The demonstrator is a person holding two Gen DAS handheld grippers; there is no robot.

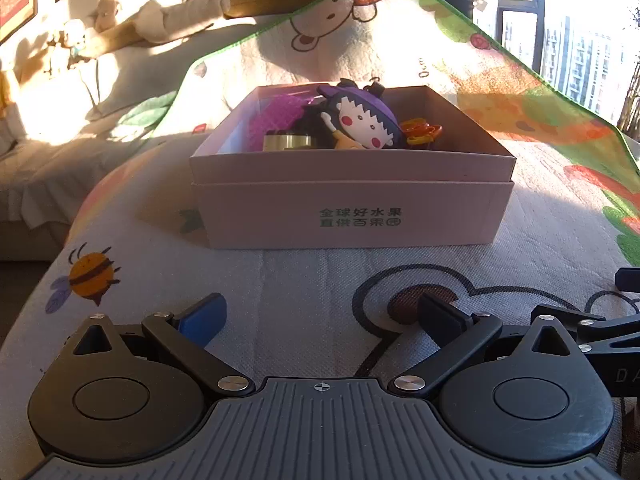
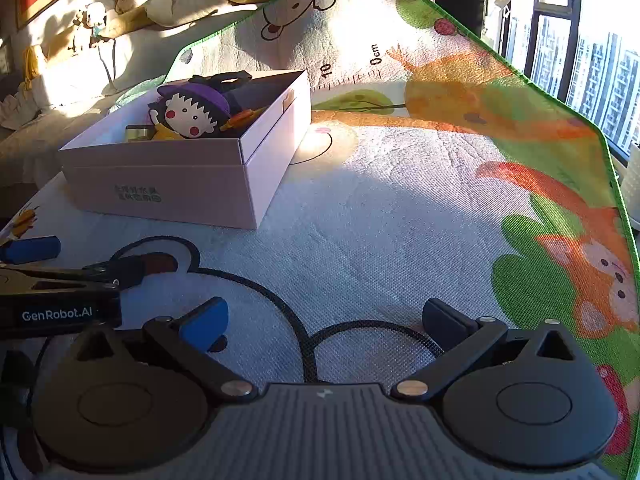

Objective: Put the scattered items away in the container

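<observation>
A pale pink cardboard box (image 1: 352,216) stands on the cartoon play mat, straight ahead of my left gripper (image 1: 320,316). It also shows at the upper left of the right wrist view (image 2: 168,188). Inside lie a cartoon girl figure with a purple hat (image 1: 362,118), a purple mesh item (image 1: 282,114), a brass-coloured tin (image 1: 288,141) and orange loops (image 1: 420,132). The figure also shows in the right wrist view (image 2: 192,110). My left gripper is open and empty, low over the mat. My right gripper (image 2: 324,320) is open and empty, to the right of the left one.
The play mat (image 2: 400,208) has a green border and drapes over the surface. Behind it is a bed with pillows and plush toys (image 1: 108,12). A window (image 2: 580,60) is at the right. The left gripper's body (image 2: 56,292) lies at the left of the right wrist view.
</observation>
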